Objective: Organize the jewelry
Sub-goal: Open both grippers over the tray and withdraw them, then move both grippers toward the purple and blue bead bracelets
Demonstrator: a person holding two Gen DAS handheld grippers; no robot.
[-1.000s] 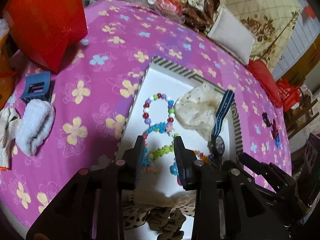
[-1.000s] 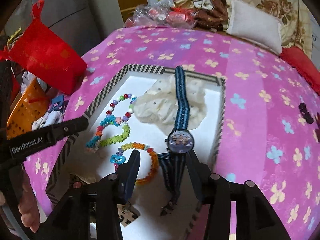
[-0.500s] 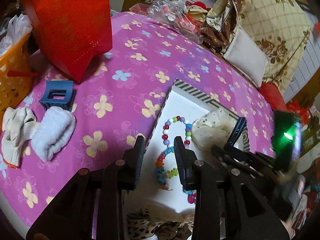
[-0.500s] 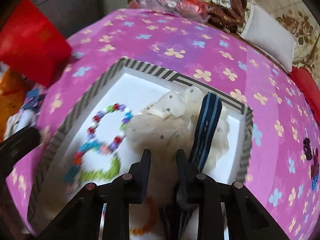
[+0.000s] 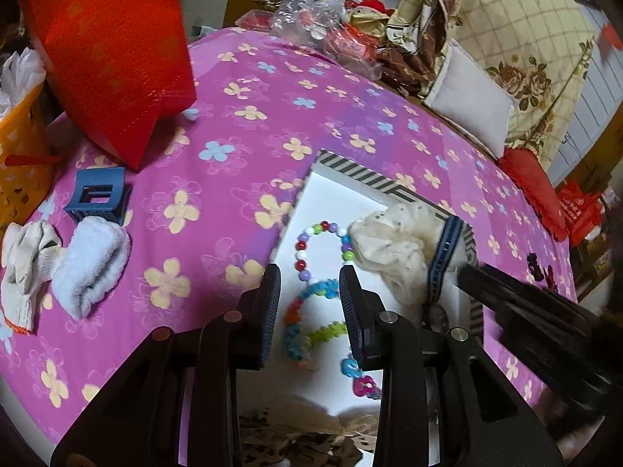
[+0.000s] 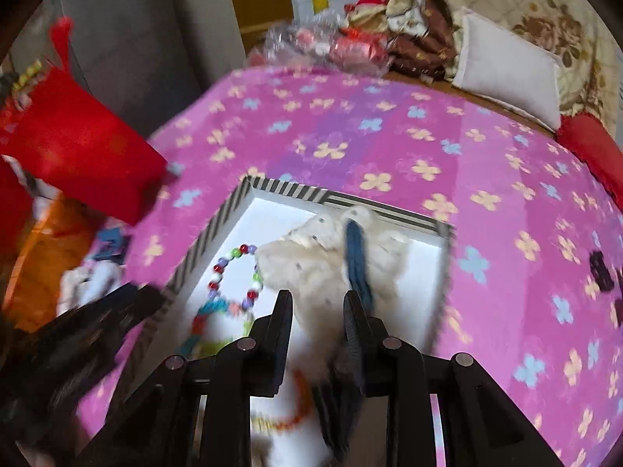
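Note:
A white tray with a striped rim (image 5: pixel 352 168) (image 6: pixel 288 190) lies on the pink flowered cloth. In it are a round multicolour bead bracelet (image 5: pixel 301 245) (image 6: pixel 218 268), flower-bead bracelets (image 5: pixel 311 334), a cream scrunchie (image 5: pixel 393 249) (image 6: pixel 315 257) and a watch with a blue strap (image 5: pixel 442 260) (image 6: pixel 356 260). My left gripper (image 5: pixel 309 278) is open and empty, above the bracelets. My right gripper (image 6: pixel 317 303) is open and empty, above the scrunchie beside the strap. It also shows at the right of the left wrist view (image 5: pixel 537 319).
A red bag (image 5: pixel 113 50) (image 6: pixel 78 148), an orange basket (image 5: pixel 19 163), a blue hair claw (image 5: pixel 97 194) and white gloves (image 5: pixel 62 264) lie to the left. Plastic packets (image 5: pixel 327 31) and cushions (image 5: pixel 475 109) are at the far edge. Dark hair ties (image 6: pixel 601 272) lie right.
Both grippers pulled back and rose from the tray. The right gripper narrowed from wide open and moved off the watch face toward the scrunchie. The watch stays in the tray.

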